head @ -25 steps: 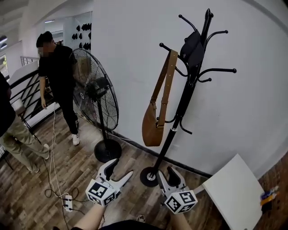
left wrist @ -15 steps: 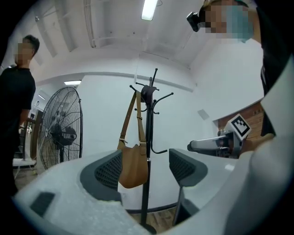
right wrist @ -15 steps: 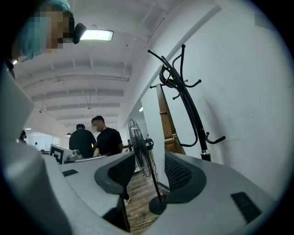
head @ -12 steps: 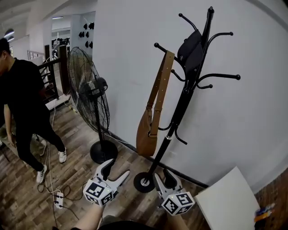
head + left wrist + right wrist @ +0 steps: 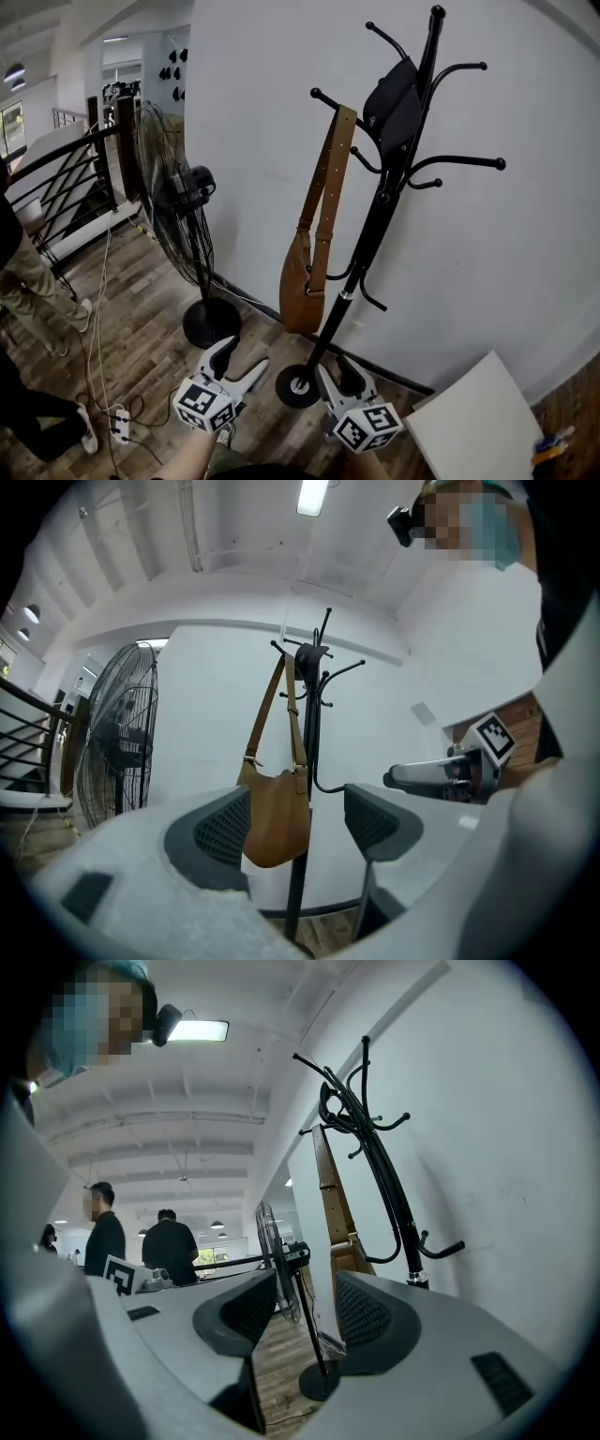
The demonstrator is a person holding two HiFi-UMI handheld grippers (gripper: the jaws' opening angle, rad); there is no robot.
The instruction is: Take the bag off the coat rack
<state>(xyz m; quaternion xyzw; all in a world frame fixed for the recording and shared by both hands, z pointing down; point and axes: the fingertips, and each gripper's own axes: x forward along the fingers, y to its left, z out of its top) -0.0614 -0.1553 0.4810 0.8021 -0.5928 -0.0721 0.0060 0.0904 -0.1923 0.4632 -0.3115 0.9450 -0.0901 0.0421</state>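
Observation:
A tan leather bag [image 5: 298,292] hangs by its long strap [image 5: 328,178] from a left hook of the black coat rack [image 5: 375,220], which stands against the white wall. A black cap-like item [image 5: 394,98] sits higher on the rack. My left gripper [image 5: 239,356] is low, left of the rack's base [image 5: 298,385], open and empty. My right gripper [image 5: 337,373] is just right of the base, also open and empty. In the left gripper view the bag [image 5: 277,813] shows well beyond the open left gripper [image 5: 298,825]. The right gripper [image 5: 307,1309] looks past the strap [image 5: 333,1194].
A tall pedestal fan [image 5: 183,220] stands left of the rack. A white panel [image 5: 473,417] lies at the lower right. A cable and power strip [image 5: 119,424] cross the wood floor at left, where parts of people [image 5: 28,281] and a black railing [image 5: 66,178] show.
Both grippers have moved toward the rack's base, staying open. The view has shifted nearer the rack. The person in black by the fan has walked off to the left.

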